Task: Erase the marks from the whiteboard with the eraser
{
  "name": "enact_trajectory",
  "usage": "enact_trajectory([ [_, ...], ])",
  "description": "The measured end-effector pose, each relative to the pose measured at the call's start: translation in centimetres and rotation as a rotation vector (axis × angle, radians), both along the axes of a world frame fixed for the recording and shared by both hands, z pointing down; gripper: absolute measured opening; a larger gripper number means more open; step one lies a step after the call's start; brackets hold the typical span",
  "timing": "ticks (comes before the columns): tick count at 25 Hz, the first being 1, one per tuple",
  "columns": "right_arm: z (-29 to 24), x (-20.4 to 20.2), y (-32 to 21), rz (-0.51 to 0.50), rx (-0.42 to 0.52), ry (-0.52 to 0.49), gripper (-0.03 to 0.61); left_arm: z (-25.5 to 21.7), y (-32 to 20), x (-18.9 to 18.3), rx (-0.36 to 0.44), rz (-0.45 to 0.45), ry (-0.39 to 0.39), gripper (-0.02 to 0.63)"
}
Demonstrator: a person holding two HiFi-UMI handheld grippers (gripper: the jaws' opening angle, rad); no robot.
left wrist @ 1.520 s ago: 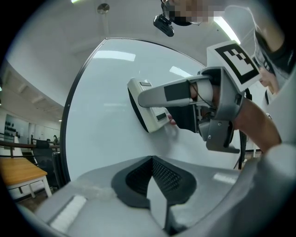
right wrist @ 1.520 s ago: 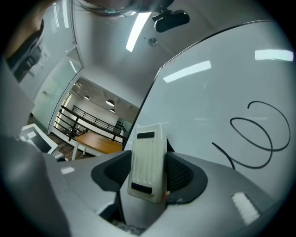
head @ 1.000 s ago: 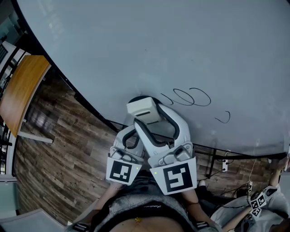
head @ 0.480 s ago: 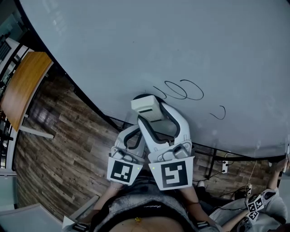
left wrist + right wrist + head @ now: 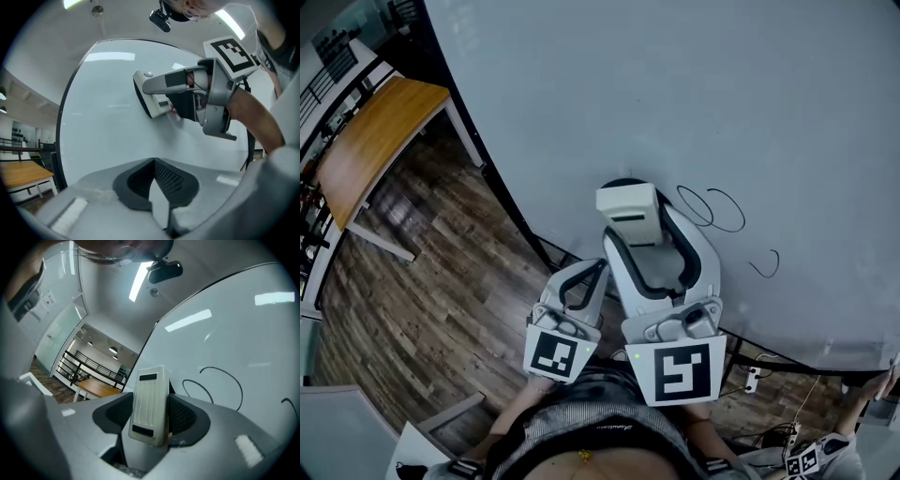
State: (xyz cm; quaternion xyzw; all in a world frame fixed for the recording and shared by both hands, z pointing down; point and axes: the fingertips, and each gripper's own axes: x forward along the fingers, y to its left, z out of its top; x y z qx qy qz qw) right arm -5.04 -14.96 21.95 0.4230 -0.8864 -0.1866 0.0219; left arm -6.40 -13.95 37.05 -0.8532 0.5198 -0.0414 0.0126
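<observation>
Sliding rightwards, basically. A second ago the eraser (image 5: 628, 204) sat left of a short slanted stroke, with the two loops beyond it. Now that stroke doesn't show any more, and the eraser's edge is just beside the first loop (image 5: 695, 207). Can't swear it's wiped rather than just hidden under the pad, but I'd bet it's gone.

My right gripper (image 5: 643, 225) is clamped on the eraser, one jaw on each long side. From the left gripper view, the felt face looks flat against the whiteboard (image 5: 694, 84). My left gripper (image 5: 585, 281) hangs lower down, off the board, jaws pressed together with nothing between them. It's just along for the ride.

What it means: one mark down (probably), three left. The first loop is next in line, the second loop (image 5: 729, 212) overlaps it on the right, and the little hook (image 5: 770, 264) sits apart, lower and further right. So I reckon I'm still in the early part of the job. The same sideways sweep should take both loops if I keep the pad flat, and the hook will want a drop down afterwards. Main worry is tilting the eraser and leaving a streak.
</observation>
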Motion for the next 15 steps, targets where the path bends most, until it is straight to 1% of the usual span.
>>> enact_trajectory([
  [3,-1.2,0.1,0.3,-0.007,0.008,-0.029,0.242,-0.1,0.3,-0.6,-0.004,-0.052,0.001,0.000],
  [6,-1.4,0.0,0.4,-0.012,0.006,-0.027,0.241,-0.3,0.9,-1.1,-0.007,-0.098,0.010,0.000],
  [10,-0.6,0.1,0.2,0.000,0.019,-0.015,0.241,0.1,1.2,-1.5,-0.024,-0.128,0.015,0.000],
  [12,0.0,0.2,0.4,0.005,0.016,-0.004,0.241,0.2,1.6,-1.6,-0.029,-0.142,0.013,0.000],
  [15,0.7,0.5,0.6,0.000,0.004,-0.014,0.241,0.3,2.1,-1.6,-0.034,-0.157,0.004,0.000],
])
